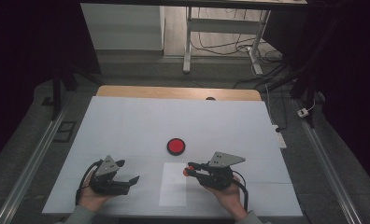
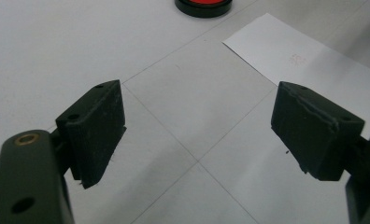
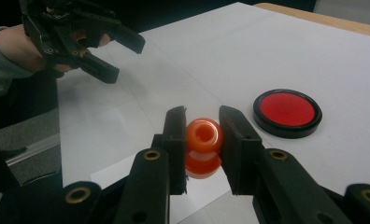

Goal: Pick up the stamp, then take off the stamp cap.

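Right gripper (image 3: 202, 135) clamped on small orange spool-shaped piece (image 3: 203, 145), jaws pressing its two sides, hole in its top end facing the camera; in the high view the same orange piece (image 1: 186, 172) sits at the jaw tips just over the right edge of the white paper sheet (image 1: 172, 186) lying on the tabletop (image 1: 127, 126). Judgement: piece is held low and close to the sheet, so either stamping onto the paper or a carry toward the round red pad in black rim (image 1: 176, 146), which lies just beyond the sheet, well within reach; pad looks like an ink pad, not confirmed. Left gripper (image 1: 127, 173) held by left hand (image 1: 92, 196) off to the left of the sheet, jaws wide apart, nothing between them, seemingly parked clear of the work. Faint reddish mark on the sheet (image 2: 296, 59) in the left gripper view, too small to read. No brand or label legible on pad, piece or grippers
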